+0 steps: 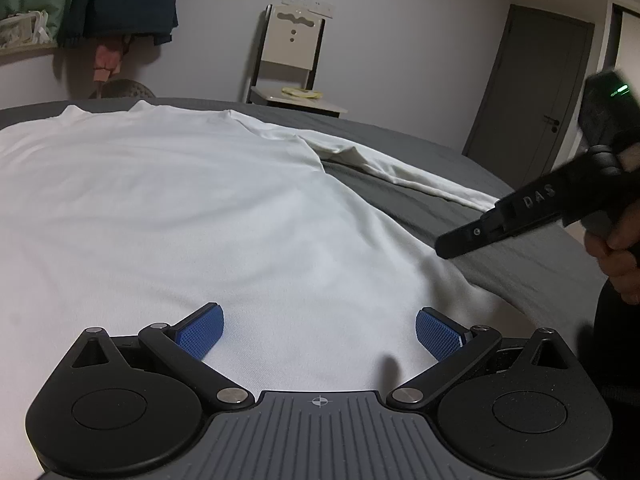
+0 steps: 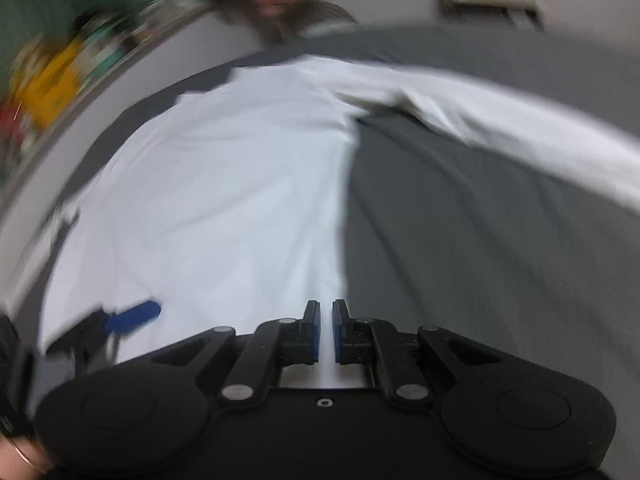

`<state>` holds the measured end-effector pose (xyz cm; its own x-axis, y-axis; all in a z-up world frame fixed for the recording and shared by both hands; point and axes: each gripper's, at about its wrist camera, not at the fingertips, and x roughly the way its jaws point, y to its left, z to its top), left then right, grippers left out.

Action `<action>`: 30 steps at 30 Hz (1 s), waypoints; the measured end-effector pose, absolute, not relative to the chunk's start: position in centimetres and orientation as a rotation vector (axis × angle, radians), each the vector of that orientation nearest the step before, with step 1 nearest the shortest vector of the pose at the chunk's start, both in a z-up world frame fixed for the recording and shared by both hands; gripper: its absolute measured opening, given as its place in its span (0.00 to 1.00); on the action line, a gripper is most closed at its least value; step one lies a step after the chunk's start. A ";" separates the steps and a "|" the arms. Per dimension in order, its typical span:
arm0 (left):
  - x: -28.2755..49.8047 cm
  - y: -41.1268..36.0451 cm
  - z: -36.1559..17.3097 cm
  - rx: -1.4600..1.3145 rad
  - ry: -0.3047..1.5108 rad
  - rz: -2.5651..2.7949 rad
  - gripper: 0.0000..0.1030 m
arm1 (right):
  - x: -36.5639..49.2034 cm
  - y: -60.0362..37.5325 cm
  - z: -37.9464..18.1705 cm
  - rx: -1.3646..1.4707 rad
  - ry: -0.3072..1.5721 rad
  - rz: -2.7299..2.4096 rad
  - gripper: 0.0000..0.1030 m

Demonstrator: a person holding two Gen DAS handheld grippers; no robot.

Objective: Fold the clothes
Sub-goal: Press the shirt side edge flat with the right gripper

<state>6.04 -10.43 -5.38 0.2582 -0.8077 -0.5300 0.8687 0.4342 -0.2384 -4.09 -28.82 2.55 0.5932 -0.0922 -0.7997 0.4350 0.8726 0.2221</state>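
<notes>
A dim bedroom with pale walls: a wooden chair (image 1: 288, 56) stands against the far wall beyond the bed, a grey door (image 1: 532, 92) is off to the right of it, and dark green and blue coats (image 1: 100, 0) hang at the upper left. The bed wears a grey sheet (image 1: 420, 196), and spread flat across it is a white long-sleeved shirt (image 1: 180, 200).

The left tool (image 1: 320, 334) hovers low over the shirt's near end, its blue pads (image 1: 202, 332) spread wide apart with nothing between them; white cloth fills the view straight ahead of it. One sleeve (image 1: 420, 176) trails away ahead and to its right, lying on the bare sheet.

The right tool (image 2: 326, 330) sits at the shirt's right-hand edge, where white cloth meets grey sheet directly ahead of its fingertips. Its fingers are drawn nearly together, only a narrow slit between the pads; a strip of white shows through that slit, but the blur keeps me from saying whether cloth is pinched. From the left wrist view it comes in from the right, black and angled down toward the shirt's side.
</notes>
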 end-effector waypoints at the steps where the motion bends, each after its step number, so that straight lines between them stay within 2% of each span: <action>1: 6.0 -10.5 -5.4 0.109 0.648 -1.139 1.00 | -3.5 -27.6 2.4 0.386 0.906 -0.296 0.09; 5: 6.3 -10.3 -5.4 0.085 0.655 -1.147 1.00 | -2.9 -27.0 1.8 0.383 0.911 -0.307 0.08; 8: 6.5 -10.2 -5.5 0.072 0.659 -1.152 1.00 | -3.1 -27.8 1.6 0.415 0.889 -0.350 0.24; 9: 6.5 -10.3 -5.5 0.074 0.659 -1.152 1.00 | -3.1 -28.0 1.6 0.426 0.881 -0.364 0.24; 14: 6.5 -10.4 -5.5 0.085 0.657 -1.151 1.00 | -3.4 -29.4 1.2 0.479 0.843 -0.435 0.24; 15: 6.5 -10.4 -5.4 0.080 0.658 -1.153 1.00 | -3.5 -29.7 1.1 0.490 0.835 -0.449 0.11; 16: 6.6 -10.3 -5.4 0.075 0.660 -1.155 1.00 | -3.5 -29.9 1.1 0.501 0.827 -0.463 0.02; 19: 6.6 -10.3 -5.5 0.073 0.661 -1.155 1.00 | -3.2 -29.0 1.3 0.440 0.802 -0.451 0.02; 26: 6.5 -10.5 -5.5 0.085 0.659 -1.155 1.00 | -0.1 -22.0 0.2 0.021 0.888 -0.340 0.04; 29: 6.5 -10.5 -5.4 0.091 0.658 -1.154 1.00 | 0.0 -21.5 0.2 0.026 0.891 -0.342 0.06; 30: 6.5 -10.5 -5.4 0.086 0.659 -1.155 1.00 | -0.2 -21.6 0.6 0.054 0.891 -0.339 0.10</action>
